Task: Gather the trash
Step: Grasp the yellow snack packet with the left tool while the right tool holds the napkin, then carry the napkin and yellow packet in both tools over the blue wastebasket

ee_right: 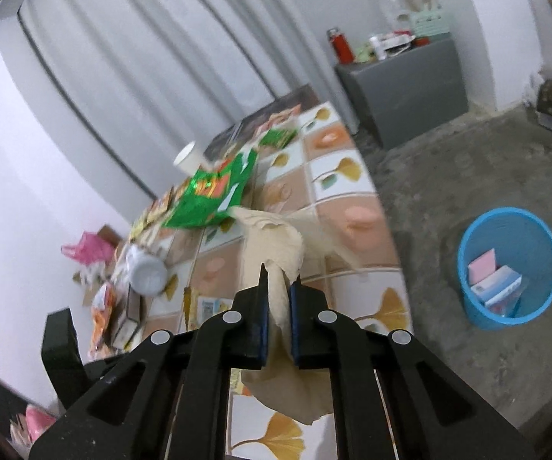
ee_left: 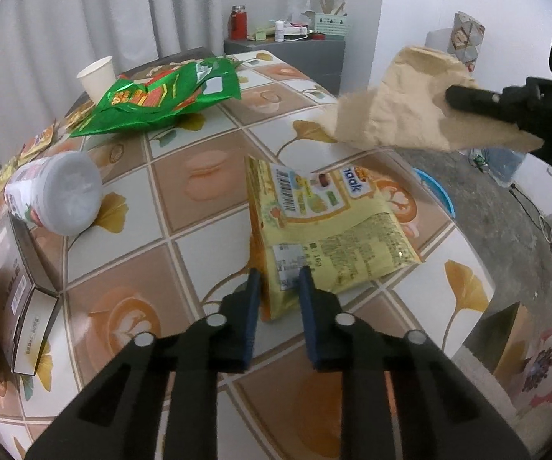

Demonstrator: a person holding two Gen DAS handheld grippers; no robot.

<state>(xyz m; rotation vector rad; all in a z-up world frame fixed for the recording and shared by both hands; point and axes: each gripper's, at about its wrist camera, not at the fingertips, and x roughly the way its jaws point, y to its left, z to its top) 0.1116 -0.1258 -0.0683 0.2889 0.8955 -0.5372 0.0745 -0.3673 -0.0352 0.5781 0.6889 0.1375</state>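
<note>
Right claw (ee_right: 276, 287) is clamped on a crumpled brown paper bag (ee_right: 272, 245), bag pinched between both fingers and lifted clear of the worktop (ee_right: 348, 226). From the left wrist view I see the same bag (ee_left: 402, 103) in the air past the worktop's right edge, right claw (ee_left: 448, 97) gripping it at its right end

Left claw (ee_left: 277, 278) sits low over the worktop (ee_left: 206, 176), fingers narrowly apart, straddling the near corner of a yellow snack packet (ee_left: 329, 226). Packet lies flat on the tiles, barcode side up. I can't tell if the pads actually touch it

Other trash on the worktop: green foil wrapper (ee_left: 160, 96) at the far side, white paper cup (ee_left: 97, 78) upright just behind it, a white tub (ee_left: 55, 197) lying on its side to the left, a small dark carton (ee_left: 26, 306) near the left edge with more small packets around it

Blue bin (ee_right: 509, 264) stands on the concrete floor, right of the worktop, well apart from the bag. It holds a pink box and a white-blue carton. Only its rim (ee_left: 439, 191) shows in the left view, behind the worktop edge

Grey cabinet (ee_right: 406, 84) with a red flask on top sits against the far wall
</note>
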